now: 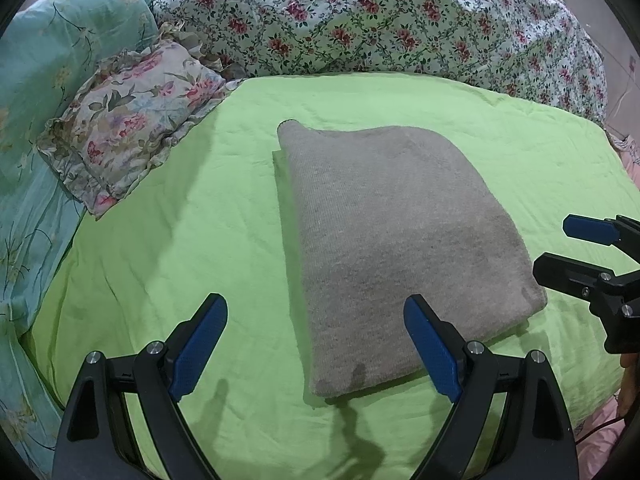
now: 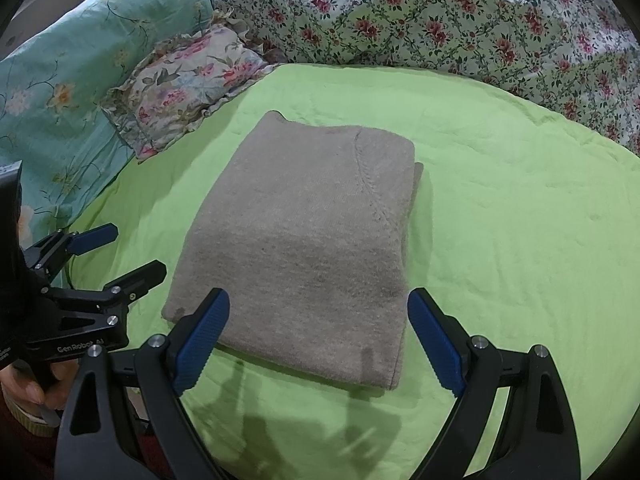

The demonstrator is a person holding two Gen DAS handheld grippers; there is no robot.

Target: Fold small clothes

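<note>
A grey knitted sweater (image 1: 392, 240) lies folded into a thick rectangle on a green bed sheet (image 1: 180, 240). My left gripper (image 1: 314, 304) hovers over its near left corner, open, its blue pads clear of the cloth. In the right wrist view the same sweater (image 2: 312, 240) shows a sleeve seam on top. My right gripper (image 2: 318, 298) is open above its near edge and holds nothing. Each gripper shows in the other's view: the right gripper (image 1: 560, 248) beside the sweater's right edge, the left gripper (image 2: 140, 249) at its left edge.
A small floral pillow (image 1: 136, 120) lies at the sheet's far left beside teal bedding (image 1: 60, 60). A bunched floral quilt (image 1: 360, 20) runs along the back. A hand (image 2: 36, 392) grips the left tool's handle. Bare green sheet (image 2: 520, 240) spreads right of the sweater.
</note>
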